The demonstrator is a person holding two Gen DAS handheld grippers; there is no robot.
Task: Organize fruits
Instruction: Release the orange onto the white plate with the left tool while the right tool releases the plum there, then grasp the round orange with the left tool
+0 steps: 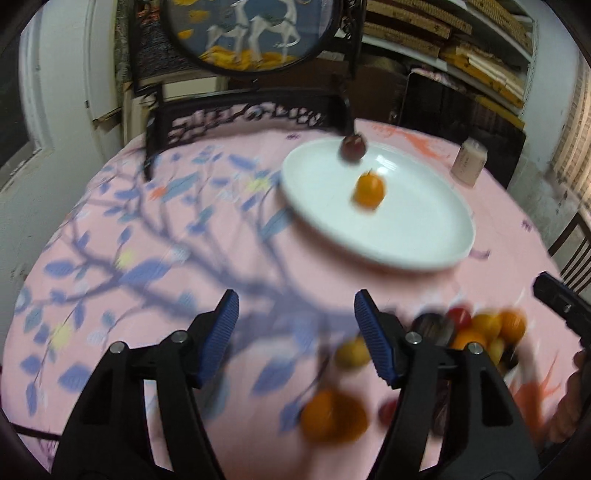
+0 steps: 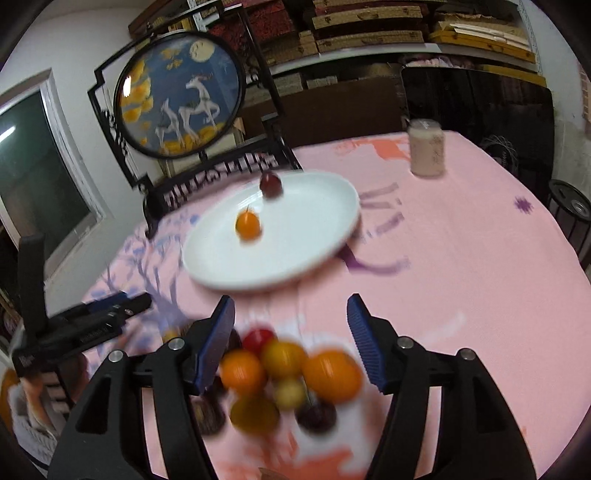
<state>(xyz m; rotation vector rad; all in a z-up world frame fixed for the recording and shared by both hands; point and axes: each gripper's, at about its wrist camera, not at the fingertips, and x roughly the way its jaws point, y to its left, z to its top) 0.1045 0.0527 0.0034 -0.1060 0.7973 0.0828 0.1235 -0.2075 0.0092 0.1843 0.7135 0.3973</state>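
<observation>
A round table fills the near part of the room, covered by a pink cloth printed with blue-leaved branches. At its far edge stands a dark carved wooden stand holding a round picture of white deer on a blue ground with a pale moon. Behind it, white shelves run along the back wall, stacked with flat cardboard and woven boxes. A window with a pale frame sits in the white wall to the left. A dark chair back shows at the right edge of the left wrist view.
</observation>
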